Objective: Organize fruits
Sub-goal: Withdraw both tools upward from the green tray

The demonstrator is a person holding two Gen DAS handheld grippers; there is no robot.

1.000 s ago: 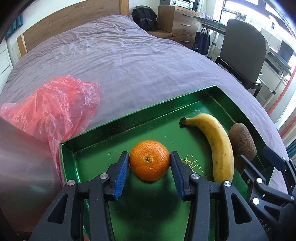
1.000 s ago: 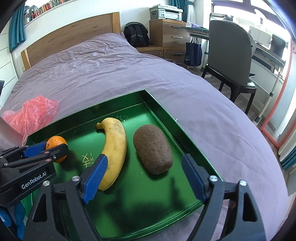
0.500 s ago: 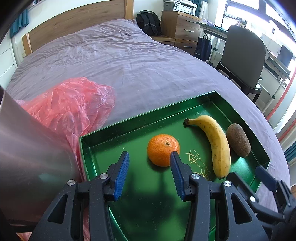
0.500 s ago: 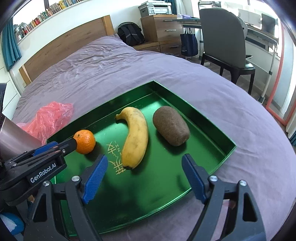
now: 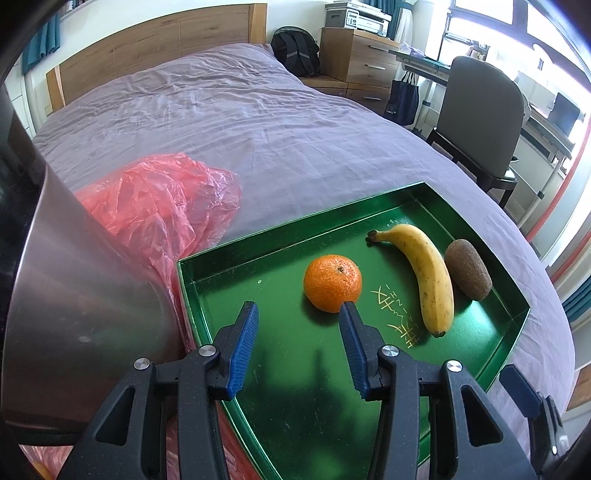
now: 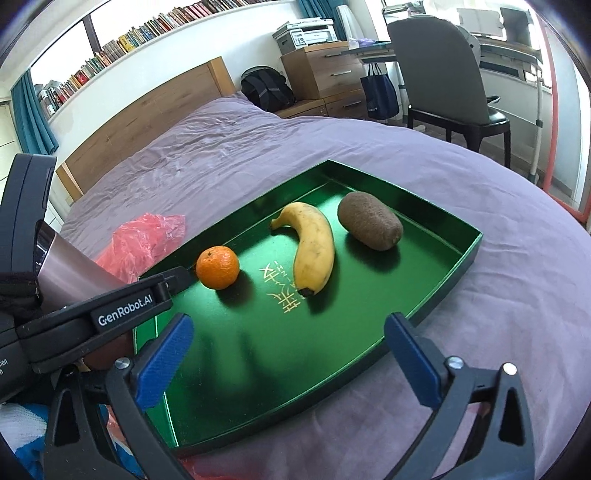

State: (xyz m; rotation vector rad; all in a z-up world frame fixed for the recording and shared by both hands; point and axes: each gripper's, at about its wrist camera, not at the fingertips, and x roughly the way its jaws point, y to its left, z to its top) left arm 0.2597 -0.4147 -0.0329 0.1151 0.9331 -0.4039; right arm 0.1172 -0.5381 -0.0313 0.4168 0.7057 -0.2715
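On the soft bed (image 5: 221, 110) a nudged green tray (image 5: 288, 376) could roll the orange (image 5: 332, 282) while your left gripper (image 5: 299, 325) and right gripper (image 6: 288, 343) gape empty.

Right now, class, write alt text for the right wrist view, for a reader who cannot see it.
A green tray on a purple bed holds a mandarin, banana and kiwi; the right gripper hangs open before it.

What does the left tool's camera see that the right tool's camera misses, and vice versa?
Only the left view: the left tool from behind, blue pads apart, just short of the orange. Only the right view: the shelf of books and the lettering on the left tool's side. Both: the green tray holding orange, banana and kiwi, with the red bag beside it.
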